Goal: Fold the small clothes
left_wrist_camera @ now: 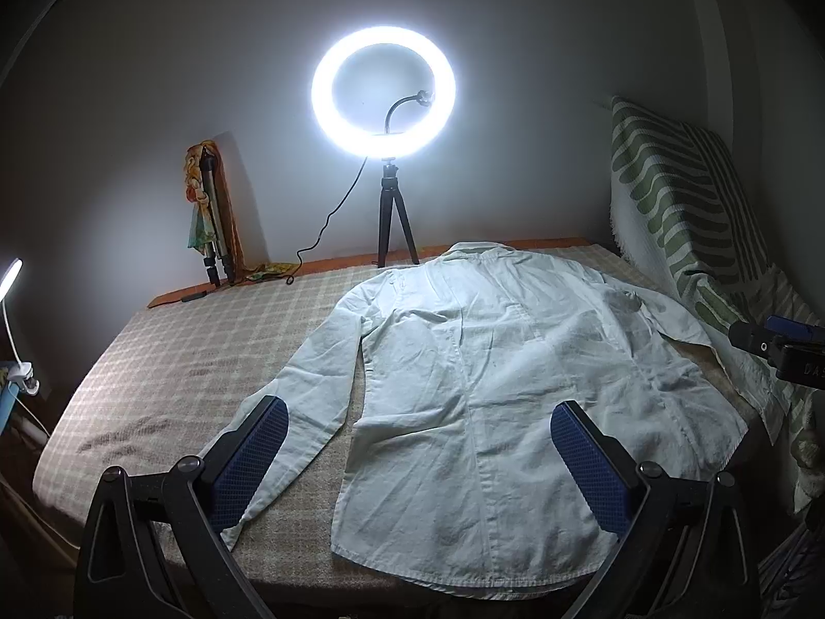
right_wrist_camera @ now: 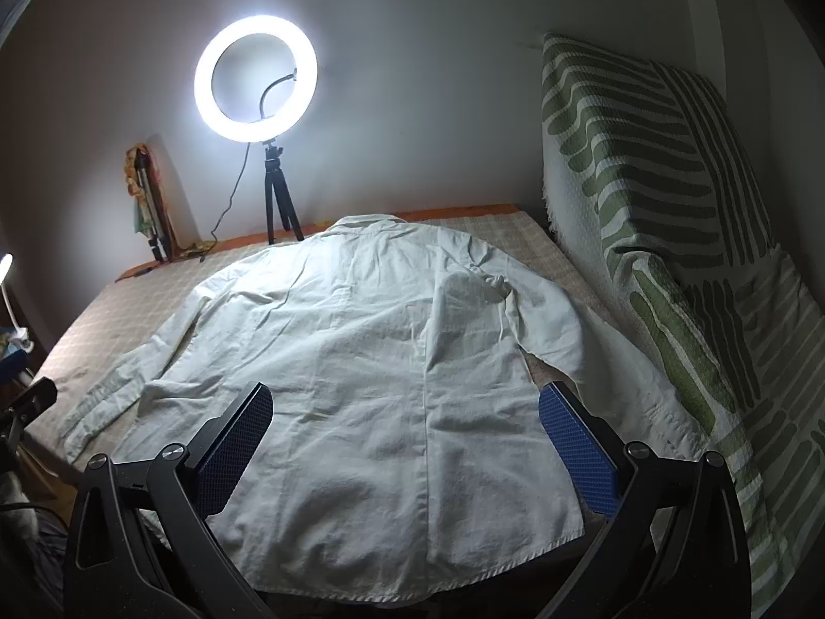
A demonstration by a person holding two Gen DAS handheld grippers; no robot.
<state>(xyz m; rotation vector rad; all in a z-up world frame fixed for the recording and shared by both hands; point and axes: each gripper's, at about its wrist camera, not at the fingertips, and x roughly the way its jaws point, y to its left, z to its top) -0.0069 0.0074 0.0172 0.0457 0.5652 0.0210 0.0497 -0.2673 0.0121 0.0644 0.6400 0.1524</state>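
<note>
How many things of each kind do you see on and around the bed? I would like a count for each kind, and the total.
White shirt: 1
Ring light on a tripod: 1
Folded tripod against the wall: 1
Small clip lamp: 1
Green patterned cover: 1
Checked bed cover: 1
Gripper, both open: 2, left gripper, right gripper
Total: 8

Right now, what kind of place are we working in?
Probably a bedroom set up for filming. A white shirt lies spread on a bed with a checked cover, a lit ring light stands on a small tripod at the far edge, and a green-patterned blanket drapes the right side.
</note>
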